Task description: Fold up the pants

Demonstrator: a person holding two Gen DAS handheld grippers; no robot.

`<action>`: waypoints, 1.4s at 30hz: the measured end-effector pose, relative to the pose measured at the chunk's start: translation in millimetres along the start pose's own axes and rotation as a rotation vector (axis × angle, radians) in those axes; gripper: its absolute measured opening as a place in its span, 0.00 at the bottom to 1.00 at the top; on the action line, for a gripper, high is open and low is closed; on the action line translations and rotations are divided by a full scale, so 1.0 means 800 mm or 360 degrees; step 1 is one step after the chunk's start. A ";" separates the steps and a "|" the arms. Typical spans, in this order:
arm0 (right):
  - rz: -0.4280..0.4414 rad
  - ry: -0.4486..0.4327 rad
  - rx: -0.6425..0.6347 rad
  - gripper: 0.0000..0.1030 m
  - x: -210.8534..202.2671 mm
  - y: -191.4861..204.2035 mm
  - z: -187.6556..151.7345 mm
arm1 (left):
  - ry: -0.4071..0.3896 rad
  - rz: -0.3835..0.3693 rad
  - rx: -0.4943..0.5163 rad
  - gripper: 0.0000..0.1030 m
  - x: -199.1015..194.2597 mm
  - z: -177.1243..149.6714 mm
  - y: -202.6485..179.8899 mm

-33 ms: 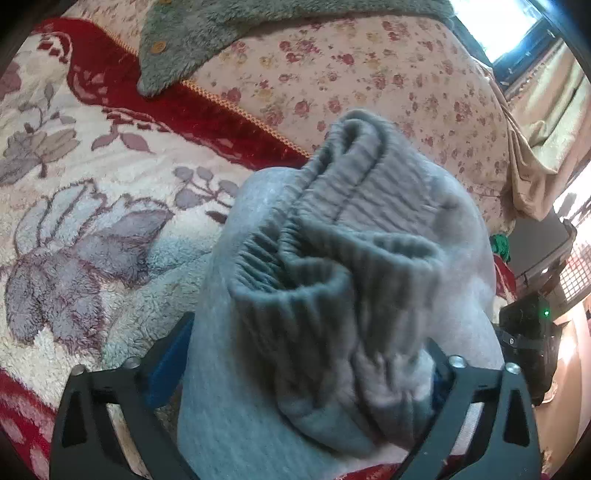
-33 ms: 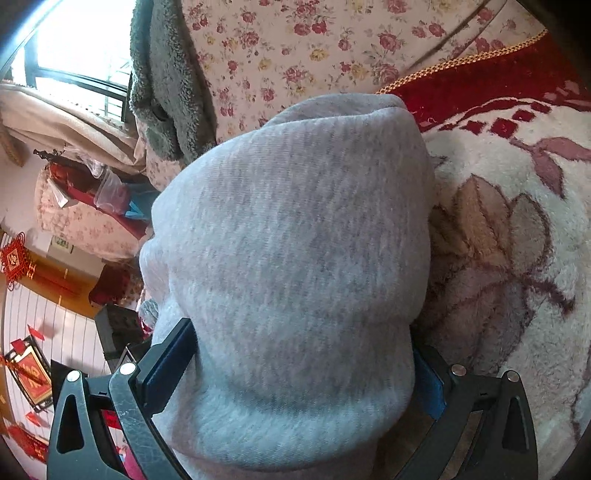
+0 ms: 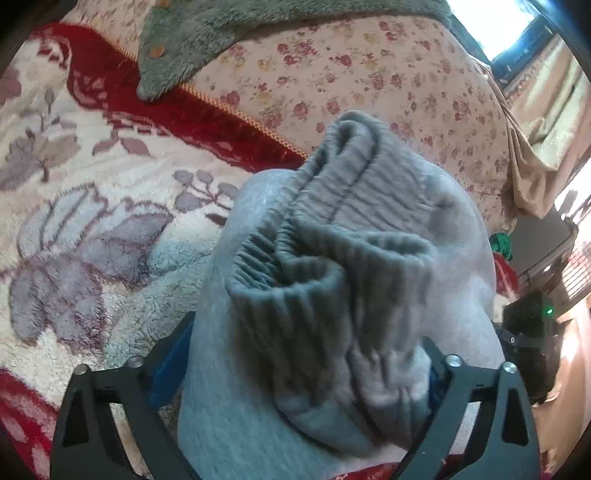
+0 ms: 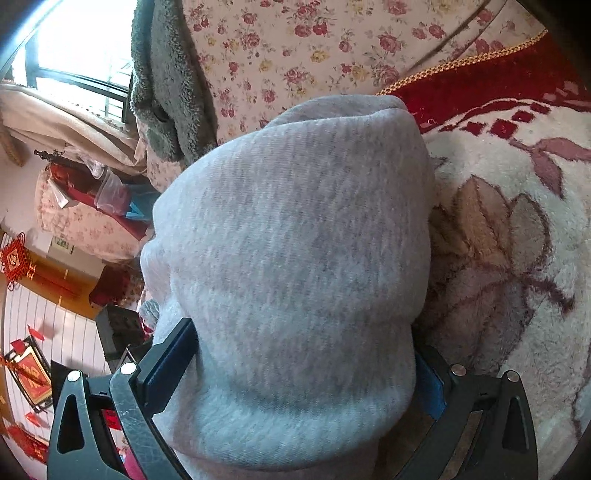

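Blanket (image 3: 92, 229): plush, cream with mauve leaves and a red border; it covers what appears to be a bed and carries the work.
Floral cover (image 3: 369, 85): pink rose-print mound at the far side, with a grey fleece garment (image 3: 207, 33) draped over it.
Pants (image 3: 332, 295): grey knit sweatpants, bundled thick, resting on the blanket near its red border. In the left wrist view the gathered elastic waistband (image 3: 295, 266) faces up in the middle of the bundle. In the right wrist view only a smooth rounded fold (image 4: 295, 240) shows.
Left hand-held gripper (image 3: 299, 373): jaws spread wide, the bundle filling the gap between them. Cloth reaches the right pad; a strip of blue pad shows bare at the left, so a firm pinch cannot be confirmed.
Right hand-held gripper (image 4: 303, 369): jaws also wide, straddling the smooth fold. Fabric bulges over both pads, so it looks clasped, though pressure cannot be verified.
Handling, judged: light, soft and limp. The knit is not slippery, but stacked layers may slide apart or sag once lifted.
Where to hold, judged: the waistband is the firmest part and best for the left side. The right should pinch through all layers at the fold's edge.
Risk, judged: catching only the top layer would undo the fold.
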State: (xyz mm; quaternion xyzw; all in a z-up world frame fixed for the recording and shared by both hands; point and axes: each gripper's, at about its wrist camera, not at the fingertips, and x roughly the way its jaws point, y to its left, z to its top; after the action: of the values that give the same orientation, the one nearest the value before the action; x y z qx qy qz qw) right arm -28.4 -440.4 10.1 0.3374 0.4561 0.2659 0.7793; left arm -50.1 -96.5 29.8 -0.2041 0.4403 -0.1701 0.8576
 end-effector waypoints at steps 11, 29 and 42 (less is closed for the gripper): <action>-0.0092 -0.0066 -0.0177 0.76 -0.036 0.035 -0.006 | -0.0070 0.0075 0.0068 0.72 -0.027 0.000 -0.046; -0.0271 -0.0309 -0.0089 0.76 -0.218 -0.028 -0.012 | -0.0032 -0.0155 0.0245 0.72 0.012 -0.035 -0.227; -0.0419 -0.0245 0.0019 0.83 -0.258 -0.126 -0.033 | 0.0061 -0.0081 0.0432 0.72 0.057 -0.104 -0.285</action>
State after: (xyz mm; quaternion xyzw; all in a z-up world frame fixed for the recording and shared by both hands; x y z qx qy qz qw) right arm -132.3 -645.8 32.9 0.2986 0.4369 0.1322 0.8381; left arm -118.7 -330.4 68.7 -0.0940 0.4241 -0.2537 0.8642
